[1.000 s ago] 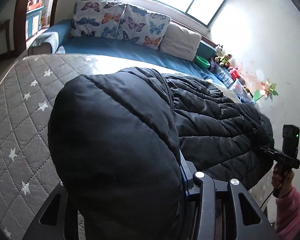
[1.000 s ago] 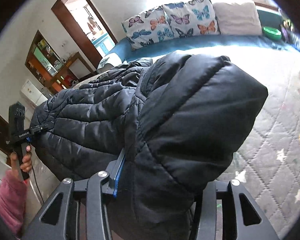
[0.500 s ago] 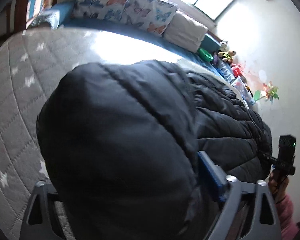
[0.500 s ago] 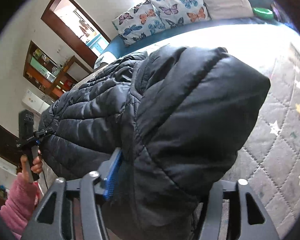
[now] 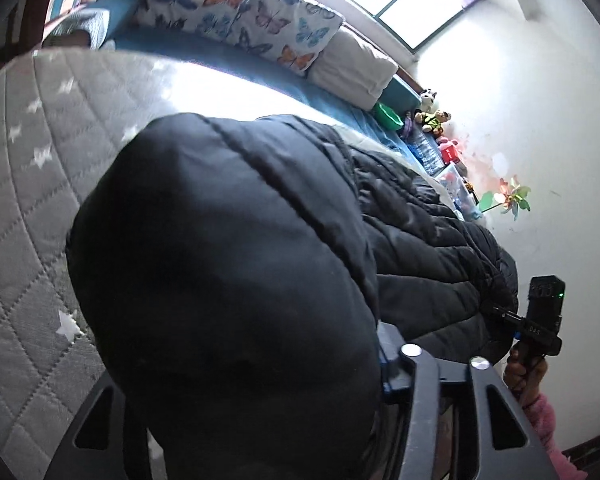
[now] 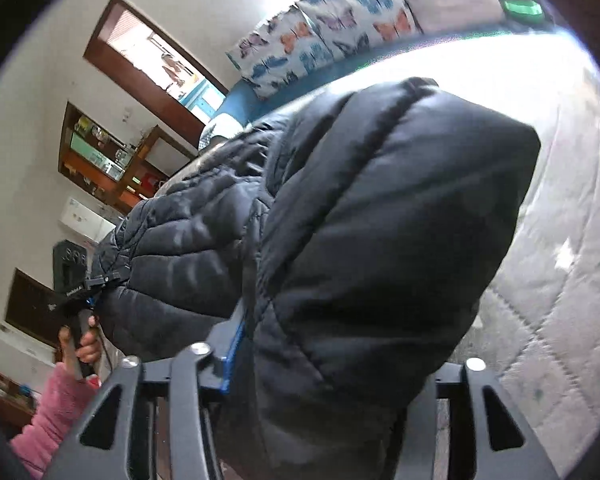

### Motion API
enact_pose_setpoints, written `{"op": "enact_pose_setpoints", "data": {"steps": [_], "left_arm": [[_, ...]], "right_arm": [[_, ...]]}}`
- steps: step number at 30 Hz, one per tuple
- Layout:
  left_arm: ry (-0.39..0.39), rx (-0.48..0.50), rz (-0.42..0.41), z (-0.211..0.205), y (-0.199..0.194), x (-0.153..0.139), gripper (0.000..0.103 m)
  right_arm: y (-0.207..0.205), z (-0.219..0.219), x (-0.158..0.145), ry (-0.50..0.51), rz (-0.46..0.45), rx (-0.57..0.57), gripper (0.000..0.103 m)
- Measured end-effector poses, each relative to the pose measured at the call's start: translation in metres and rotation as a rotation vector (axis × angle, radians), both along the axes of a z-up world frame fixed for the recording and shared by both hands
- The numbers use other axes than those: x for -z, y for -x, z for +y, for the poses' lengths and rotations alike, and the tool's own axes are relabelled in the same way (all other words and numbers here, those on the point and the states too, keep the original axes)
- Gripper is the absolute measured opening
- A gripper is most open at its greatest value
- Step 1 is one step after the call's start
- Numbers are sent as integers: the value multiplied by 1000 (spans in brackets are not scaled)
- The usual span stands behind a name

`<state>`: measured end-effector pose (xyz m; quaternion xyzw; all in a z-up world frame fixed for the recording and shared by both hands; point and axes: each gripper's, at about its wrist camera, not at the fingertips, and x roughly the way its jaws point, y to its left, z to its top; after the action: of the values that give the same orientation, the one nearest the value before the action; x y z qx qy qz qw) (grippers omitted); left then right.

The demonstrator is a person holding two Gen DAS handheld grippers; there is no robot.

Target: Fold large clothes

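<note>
- Black puffer jacket point(image 5: 228, 280) spread across the quilted star-print mattress point(image 5: 32, 184), near edge lifted off it at two points; lifted so the near part can likely be carried over the rest as a fold.
- Left tool point(image 5: 260, 392) closing, thick padded jacket fabric bulging between the jaws; blue pad pressed against it. Clenched on the jacket.
- Right tool point(image 6: 332, 364) closing likewise on the jacket's other near corner; fabric fills the gap.
- Two grips set well apart, probably to keep the edge straight.
- Butterfly pillows point(image 5: 236, 12) beyond, clear of the jacket.
</note>
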<state>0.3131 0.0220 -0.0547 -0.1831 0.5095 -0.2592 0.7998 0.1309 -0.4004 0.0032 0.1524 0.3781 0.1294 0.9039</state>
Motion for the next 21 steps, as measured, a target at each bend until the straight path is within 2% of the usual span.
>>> {"op": "enact_pose_setpoints", "data": {"steps": [1,2,6,8,17,21], "left_arm": [[5,10,-14,-5,3,-8,46],[14,21,-25,-11,7,-18,46],[-29,66,-87,-50,16,-46,44],[-10,88,-94,-73,16,-55,44],[59,214,-117,-238,2,-95,43],[67,279,-151,-319,-6,-108,43]], "right_arm": [[4,4,-7,30,-14,7,46],[10,9,-17,62,-37,11,45],[29,2,-43,84,-98,19,43],[40,-7,-58,105,-122,40,42],[91,-63,-114,237,-197,156,41],[106,-98,-129,252,-207,219,41]]}}
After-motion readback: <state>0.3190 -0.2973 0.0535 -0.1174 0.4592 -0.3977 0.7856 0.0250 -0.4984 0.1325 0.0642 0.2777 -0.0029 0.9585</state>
